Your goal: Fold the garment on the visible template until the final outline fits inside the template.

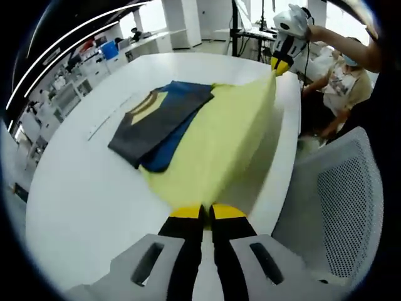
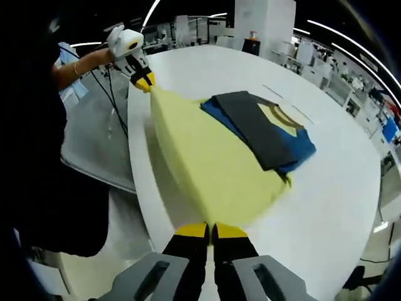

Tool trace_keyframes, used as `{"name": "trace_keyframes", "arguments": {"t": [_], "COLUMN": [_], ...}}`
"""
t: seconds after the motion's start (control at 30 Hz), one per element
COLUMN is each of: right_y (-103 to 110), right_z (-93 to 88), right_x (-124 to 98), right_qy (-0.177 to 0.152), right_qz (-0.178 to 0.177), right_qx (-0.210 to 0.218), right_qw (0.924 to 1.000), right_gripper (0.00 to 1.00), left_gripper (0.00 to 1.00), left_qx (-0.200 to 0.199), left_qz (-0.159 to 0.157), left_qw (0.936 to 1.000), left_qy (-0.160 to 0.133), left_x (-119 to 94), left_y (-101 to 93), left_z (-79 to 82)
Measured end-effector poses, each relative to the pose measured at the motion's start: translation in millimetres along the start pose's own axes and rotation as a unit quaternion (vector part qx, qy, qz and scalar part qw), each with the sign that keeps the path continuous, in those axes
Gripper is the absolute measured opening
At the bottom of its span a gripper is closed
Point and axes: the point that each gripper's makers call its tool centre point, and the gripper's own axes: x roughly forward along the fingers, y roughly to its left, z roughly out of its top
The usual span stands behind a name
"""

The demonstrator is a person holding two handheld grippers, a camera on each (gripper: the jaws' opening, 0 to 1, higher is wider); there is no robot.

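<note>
A garment lies on the round white table (image 1: pixel 94 188): its pale yellow part (image 1: pixel 219 138) is stretched up off the table, while the folded dark grey and blue part (image 1: pixel 160 119) rests flat. My left gripper (image 1: pixel 205 212) is shut on one corner of the yellow fabric. My right gripper (image 1: pixel 280 64) holds the opposite corner at the table's far edge. In the right gripper view my right gripper (image 2: pixel 210 230) is shut on the yellow fabric (image 2: pixel 213 163), and my left gripper (image 2: pixel 143 80) pinches the far corner. The grey and blue part (image 2: pixel 266 128) lies beyond.
A thin strip or line (image 1: pixel 109 119) marks the table beside the garment. A white perforated chair (image 1: pixel 348 200) stands close to the table edge. A seated person (image 1: pixel 341 81) is beyond the table. Desks and shelves line the room's walls.
</note>
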Motion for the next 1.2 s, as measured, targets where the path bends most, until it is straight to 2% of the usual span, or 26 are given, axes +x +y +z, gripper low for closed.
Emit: {"name": "trace_keyframes", "arguments": {"t": [0.37, 0.67, 0.97, 1.2], "right_y": [13.1, 18.0, -3.1, -28.8], "right_z": [7.0, 15.5, 27.0, 38.0], "right_x": [-17.3, -26.7, -20.9, -14.1], "right_qy": [0.002, 0.011, 0.010, 0.000], "right_qz": [0.013, 0.020, 0.005, -0.020], "right_qx": [0.004, -0.014, -0.021, -0.018], "right_qw": [0.9999, 0.9997, 0.9997, 0.9996], "right_gripper": [0.00, 0.00, 0.00, 0.00], "left_gripper": [0.02, 0.02, 0.02, 0.02], "left_qx": [-0.001, 0.010, 0.005, 0.009], "left_qz": [-0.010, -0.014, 0.010, 0.035], "left_qw": [0.9999, 0.9997, 0.9998, 0.9993], "left_qy": [0.009, 0.019, 0.014, 0.004], "left_x": [-13.9, -23.1, -15.3, -9.2], "left_y": [-6.6, -10.4, 16.9, 41.0], "left_z": [2.0, 3.7, 14.9, 31.6]}}
